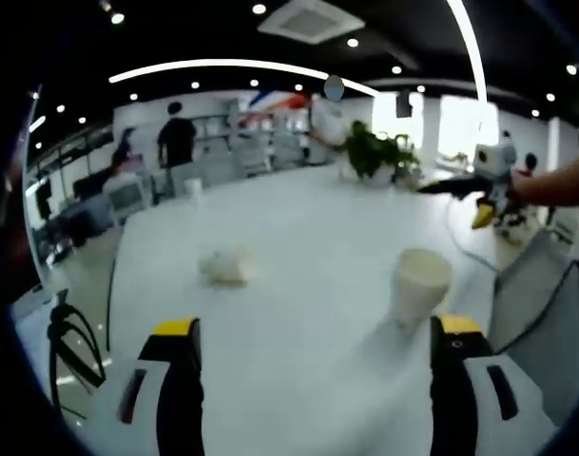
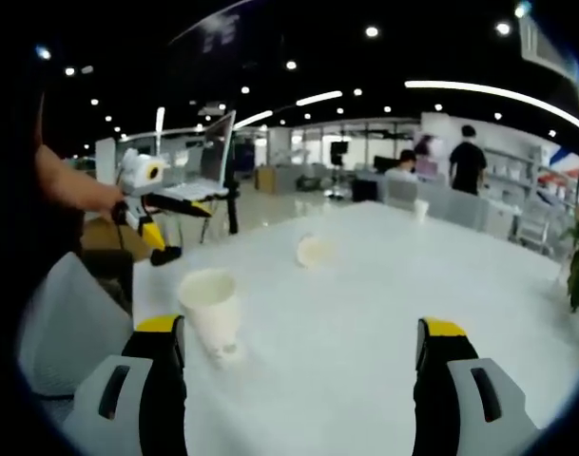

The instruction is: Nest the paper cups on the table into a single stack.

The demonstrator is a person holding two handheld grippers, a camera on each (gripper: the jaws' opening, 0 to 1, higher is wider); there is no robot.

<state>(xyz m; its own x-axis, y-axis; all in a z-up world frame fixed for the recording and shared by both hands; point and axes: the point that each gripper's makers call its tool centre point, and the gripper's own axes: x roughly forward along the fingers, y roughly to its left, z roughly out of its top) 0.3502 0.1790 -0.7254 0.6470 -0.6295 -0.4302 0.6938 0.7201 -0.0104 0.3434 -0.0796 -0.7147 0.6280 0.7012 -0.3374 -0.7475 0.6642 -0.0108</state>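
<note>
1. In the left gripper view, the left gripper (image 1: 316, 366) has its two yellow-tipped jaws spread wide at the bottom of the frame, with nothing between them.
2. An upright paper cup (image 1: 419, 285) stands on the white bench (image 1: 299, 237) at right of centre, just above the right-hand jaw and apart from it.
3. A second paper cup (image 1: 224, 265) lies left of centre on the bench; it is blurred, and it seems to be on its side.
4. A small far cup (image 1: 193, 187) stands near the bench's far edge at upper left.
5. At the right edge of that view a person's arm holds the right gripper (image 1: 487, 190) above the bench; its jaws look spread.
6. A potted plant (image 1: 376, 154) sits at the far end of the bench, upper right of centre.
7. In the right gripper view, the right gripper (image 2: 303, 375) likewise has its jaws wide apart and holds nothing.
8. There the upright cup (image 2: 211, 309) stands at lower left, just above the left-hand jaw, and the lying cup (image 2: 311, 251) sits near the frame's centre.
9. The left gripper (image 2: 151, 214) shows at left, held by a person's arm.
</note>
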